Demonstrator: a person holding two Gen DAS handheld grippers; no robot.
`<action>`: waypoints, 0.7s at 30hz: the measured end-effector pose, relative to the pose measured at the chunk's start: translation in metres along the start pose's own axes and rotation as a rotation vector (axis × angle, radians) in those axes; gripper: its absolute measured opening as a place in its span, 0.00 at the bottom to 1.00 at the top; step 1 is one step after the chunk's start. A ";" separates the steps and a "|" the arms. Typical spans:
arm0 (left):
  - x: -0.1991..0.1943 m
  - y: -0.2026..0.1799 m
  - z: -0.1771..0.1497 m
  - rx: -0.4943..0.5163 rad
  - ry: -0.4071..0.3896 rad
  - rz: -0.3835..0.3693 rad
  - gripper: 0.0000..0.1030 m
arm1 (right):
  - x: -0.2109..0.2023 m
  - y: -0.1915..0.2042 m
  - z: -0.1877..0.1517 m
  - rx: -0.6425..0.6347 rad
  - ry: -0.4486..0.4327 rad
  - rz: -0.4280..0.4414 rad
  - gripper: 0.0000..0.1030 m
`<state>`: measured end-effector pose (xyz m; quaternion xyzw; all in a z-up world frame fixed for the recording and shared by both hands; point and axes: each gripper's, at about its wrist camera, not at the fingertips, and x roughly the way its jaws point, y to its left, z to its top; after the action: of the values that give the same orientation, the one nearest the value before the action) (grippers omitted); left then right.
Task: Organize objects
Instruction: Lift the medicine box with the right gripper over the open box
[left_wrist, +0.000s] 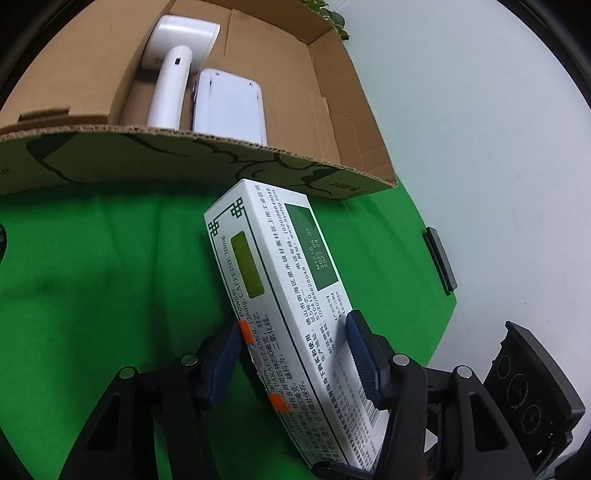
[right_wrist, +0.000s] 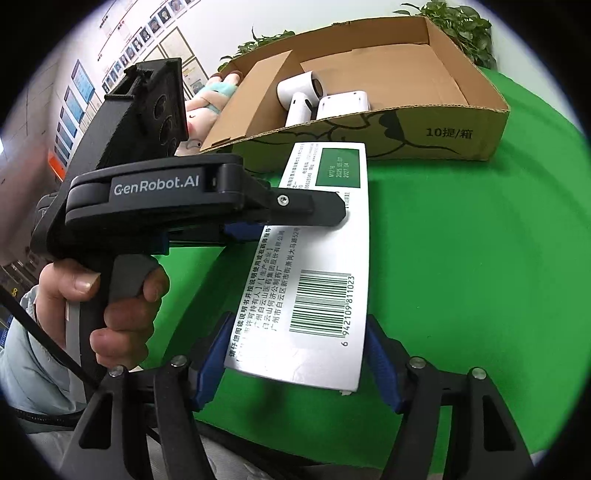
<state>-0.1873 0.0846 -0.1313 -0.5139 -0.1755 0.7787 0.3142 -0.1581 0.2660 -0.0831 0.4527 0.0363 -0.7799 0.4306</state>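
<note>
A long white medicine box (left_wrist: 273, 295) with green panels and a barcode (right_wrist: 325, 258) hangs tilted over the green cloth, just in front of an open cardboard box (right_wrist: 443, 136). My left gripper (left_wrist: 295, 358) is shut on it, with both blue pads pressed against its faces; from the right wrist view this left gripper (right_wrist: 288, 218) clamps the box at mid-length from the left. My right gripper (right_wrist: 295, 362) is shut on the box's near end, one pad on each long edge.
The cardboard box (left_wrist: 184, 133) holds a white handheld dryer-like device (left_wrist: 173, 74) and a flat white device (left_wrist: 229, 103). A plush toy (right_wrist: 210, 99) and plants (right_wrist: 461, 26) lie behind it. A black flat object (left_wrist: 439, 258) sits at the cloth's edge. A hand (right_wrist: 122, 306) grips the left handle.
</note>
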 end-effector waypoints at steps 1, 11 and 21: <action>-0.004 -0.004 0.001 0.014 -0.012 0.005 0.49 | -0.001 0.002 0.000 -0.004 -0.005 -0.002 0.65; -0.046 -0.053 0.021 0.136 -0.124 0.060 0.42 | -0.021 0.018 0.012 -0.040 -0.136 -0.026 0.62; -0.081 -0.092 0.071 0.213 -0.241 0.089 0.41 | -0.041 0.020 0.060 -0.069 -0.263 -0.003 0.62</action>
<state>-0.2010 0.1022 0.0081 -0.3877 -0.1055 0.8621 0.3087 -0.1754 0.2527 -0.0104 0.3315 0.0067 -0.8315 0.4458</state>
